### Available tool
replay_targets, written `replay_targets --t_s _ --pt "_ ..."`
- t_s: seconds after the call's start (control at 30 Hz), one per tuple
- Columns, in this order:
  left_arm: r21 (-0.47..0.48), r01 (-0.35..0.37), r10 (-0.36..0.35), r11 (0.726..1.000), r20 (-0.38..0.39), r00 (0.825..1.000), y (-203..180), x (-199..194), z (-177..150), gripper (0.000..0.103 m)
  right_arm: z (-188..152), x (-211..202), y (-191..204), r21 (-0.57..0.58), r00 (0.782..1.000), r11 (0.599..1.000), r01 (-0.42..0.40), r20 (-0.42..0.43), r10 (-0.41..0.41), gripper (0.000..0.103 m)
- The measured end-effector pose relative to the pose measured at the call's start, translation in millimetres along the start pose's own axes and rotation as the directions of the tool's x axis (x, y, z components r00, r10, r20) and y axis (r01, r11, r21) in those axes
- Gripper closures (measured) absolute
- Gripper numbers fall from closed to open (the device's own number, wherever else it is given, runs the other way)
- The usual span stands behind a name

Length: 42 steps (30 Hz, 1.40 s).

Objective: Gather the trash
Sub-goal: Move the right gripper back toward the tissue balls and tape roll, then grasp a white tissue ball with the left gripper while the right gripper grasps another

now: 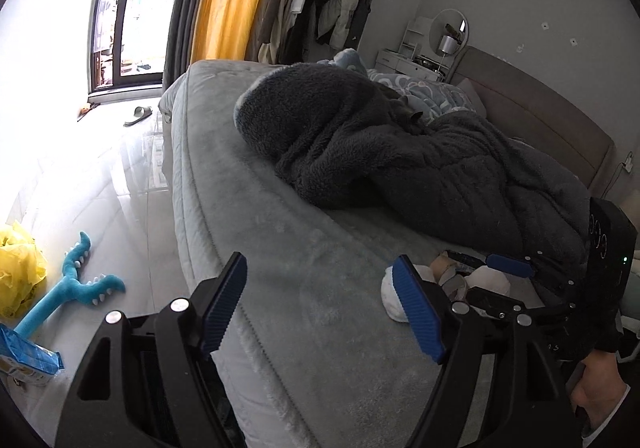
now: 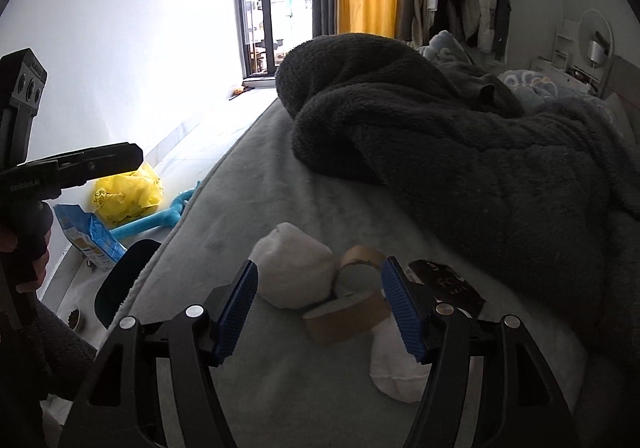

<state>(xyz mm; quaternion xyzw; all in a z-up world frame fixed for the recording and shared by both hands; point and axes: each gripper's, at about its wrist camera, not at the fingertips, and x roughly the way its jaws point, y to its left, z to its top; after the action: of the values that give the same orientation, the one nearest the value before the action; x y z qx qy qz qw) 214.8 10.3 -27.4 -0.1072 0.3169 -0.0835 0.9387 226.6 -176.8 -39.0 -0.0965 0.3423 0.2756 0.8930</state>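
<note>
Trash lies on the grey bed [image 2: 248, 183]: a crumpled white tissue wad [image 2: 292, 272], a brown tape roll [image 2: 352, 308], a second white wad [image 2: 394, 364] and a dark wrapper [image 2: 448, 282]. My right gripper [image 2: 320, 308] is open, its jaws either side of the tape roll, just above it. My left gripper [image 1: 324, 304] is open and empty over the bed's edge, left of the trash; a white wad [image 1: 394, 296] shows behind its right finger. The right gripper also shows in the left wrist view [image 1: 500, 280].
A dark fleece blanket [image 2: 460, 151] is heaped on the bed behind the trash. On the floor to the left lie a yellow plastic bag [image 2: 128, 195], a blue packet [image 2: 88, 236] and a blue toy [image 1: 76, 284]. A window and orange curtain stand beyond.
</note>
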Motion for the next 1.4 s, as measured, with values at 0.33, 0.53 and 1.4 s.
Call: replay_targets --t_s 0.33,0.53,1.4 --pt "0.015 0.059 -0.058 0.998 -0.083 0.995 -37.2 38.1 -12.5 0.022 -26.7 0.7 -38.3 0.029 0.996 0.998 0.059 -0.072 -0.057 0.035" --pt "0.004 0.078 -0.077 0.997 -0.116 0.990 -54.1 58.8 -19.2 0.022 -41.7 2.2 -51.3 0.018 0.989 0.995 0.098 -0.114 -0.095 0.033" --pt "0.024 0.035 -0.028 0.999 -0.231 0.973 -87.8 117.0 -45.6 0.037 -65.8 -20.5 -101.9 0.240 0.997 0.968 0.067 -0.064 -0.053 0.070"
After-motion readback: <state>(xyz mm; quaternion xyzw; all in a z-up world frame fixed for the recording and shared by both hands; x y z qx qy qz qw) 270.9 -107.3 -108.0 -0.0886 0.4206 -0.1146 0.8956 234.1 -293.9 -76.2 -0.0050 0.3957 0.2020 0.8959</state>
